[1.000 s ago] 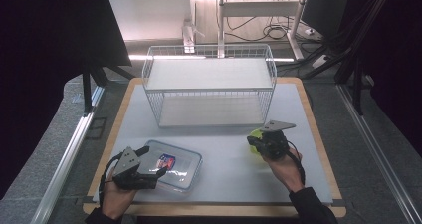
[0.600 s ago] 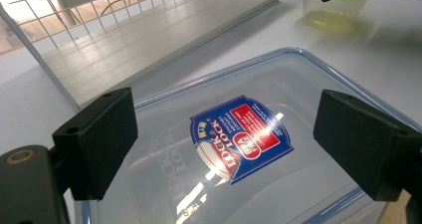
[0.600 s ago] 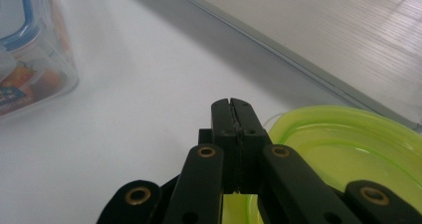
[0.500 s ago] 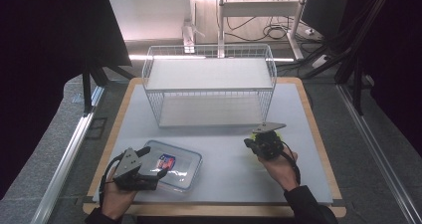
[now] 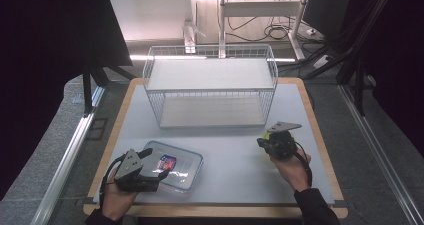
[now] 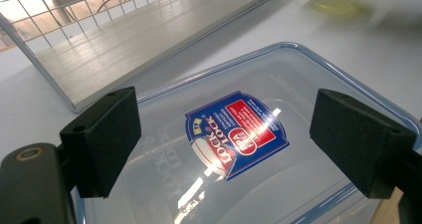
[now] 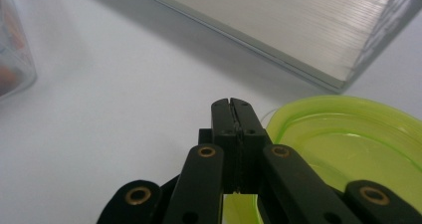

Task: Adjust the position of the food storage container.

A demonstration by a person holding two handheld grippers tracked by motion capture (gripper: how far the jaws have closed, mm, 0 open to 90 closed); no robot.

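- High view: we see dark surrounds, a bright strip of light behind the wire rack [image 5: 210, 85], and an evenly lit worktop [image 5: 235, 150].
- Left gripper view: we get white glare streaks across the clear container lid [image 6: 239, 149]; the label is sharp, far corners soft.
- Right gripper view: the closed jaws are sharp; the green dish [image 7: 348, 149] and the background are blurred, with a soft shadow under the rack edge.

Reads "LOCK&LOCK" on the blue-and-red sticker [image 6: 237, 133] of the clear box lid [image 6: 318, 79], with the same name embossed faintly beside it.
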